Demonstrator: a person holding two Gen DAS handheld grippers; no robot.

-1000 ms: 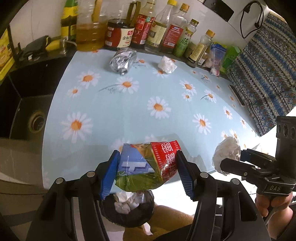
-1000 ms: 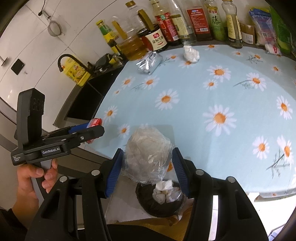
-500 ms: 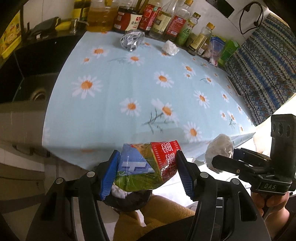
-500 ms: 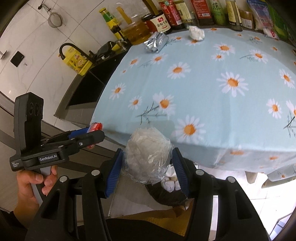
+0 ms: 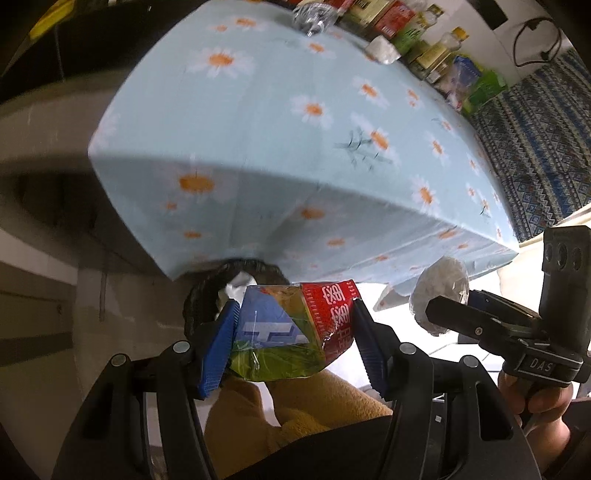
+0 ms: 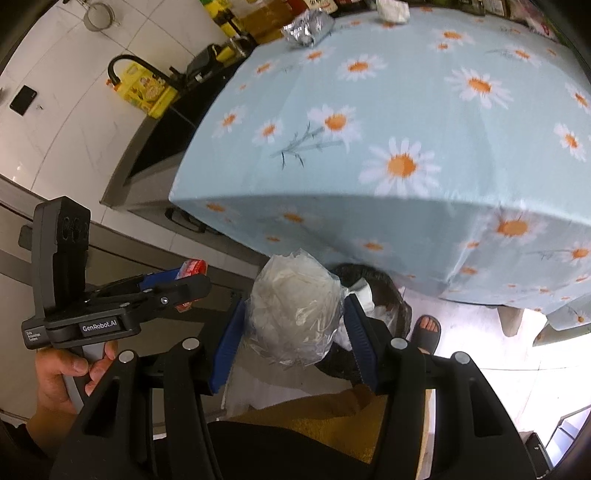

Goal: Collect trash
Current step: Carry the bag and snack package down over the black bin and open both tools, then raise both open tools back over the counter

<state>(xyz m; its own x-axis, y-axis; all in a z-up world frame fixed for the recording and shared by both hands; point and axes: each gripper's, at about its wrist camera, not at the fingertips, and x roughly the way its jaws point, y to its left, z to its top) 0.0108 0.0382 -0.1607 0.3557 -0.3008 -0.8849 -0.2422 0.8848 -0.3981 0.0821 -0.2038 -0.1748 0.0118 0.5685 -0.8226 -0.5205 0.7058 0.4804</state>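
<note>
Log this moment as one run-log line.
left gripper: shut on snack wrapper | right gripper: shut on plastic wad | both above trash bin

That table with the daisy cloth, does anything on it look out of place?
Yes. Two bits of litter lie on the table at its far edge, near the bottles: a crumpled foil bag and a white paper wad. Everything else along that edge stands upright; nothing looks spilled.
</note>
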